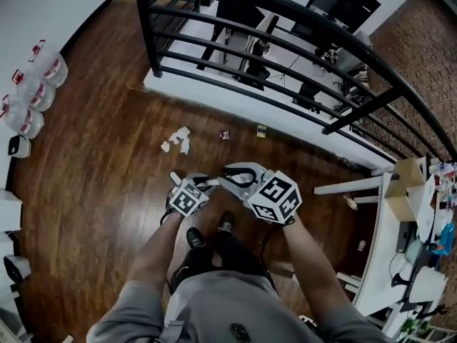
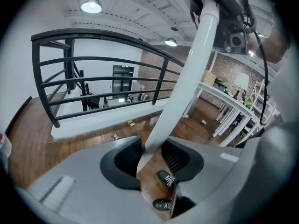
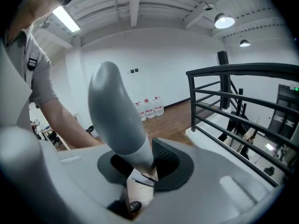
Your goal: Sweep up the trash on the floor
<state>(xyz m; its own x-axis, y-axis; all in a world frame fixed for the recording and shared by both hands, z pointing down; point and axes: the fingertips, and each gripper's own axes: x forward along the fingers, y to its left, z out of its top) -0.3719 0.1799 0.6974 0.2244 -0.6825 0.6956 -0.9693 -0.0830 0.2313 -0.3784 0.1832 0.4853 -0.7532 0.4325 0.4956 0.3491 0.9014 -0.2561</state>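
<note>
Newbie: Trash location from the head view, anyone?

Regular: yep, crumpled white paper scraps (image 1: 176, 140) lie on the dark brown wooden plank floor (image 1: 93, 177), a bit above centre and to the left. A small dark wrapper (image 1: 225, 134) and a small yellow-green packet (image 1: 261, 130) sit to their right. All three are near the foot of the black metal railing (image 1: 146, 31) that runs across the top. Both tools are mid-frame, below the scraps and apart from them. The left gripper (image 1: 191, 182) and right gripper (image 1: 241, 177) are side by side, just above the person's black shoes (image 1: 194, 238). Clear plastic water jugs with red labels (image 1: 46, 63) are in the upper left.

Newbie: and the left gripper view?

Regular: its jaws are clamped on a long white plastic handle (image 2: 187, 87) that runs from lower centre to the upper right. Two small bits of trash show on the floor left of the handle, mid-frame, by the railing's foot.

Newbie: right gripper view?

Regular: jaws closed on the handle too, right where its rounded grey end grip (image 3: 114, 111) meets the white part. The grey grip sticks up left of centre. The jugs are tiny against the far wall, mid-frame. The handle's bottom end is out of sight in all three views.
</note>
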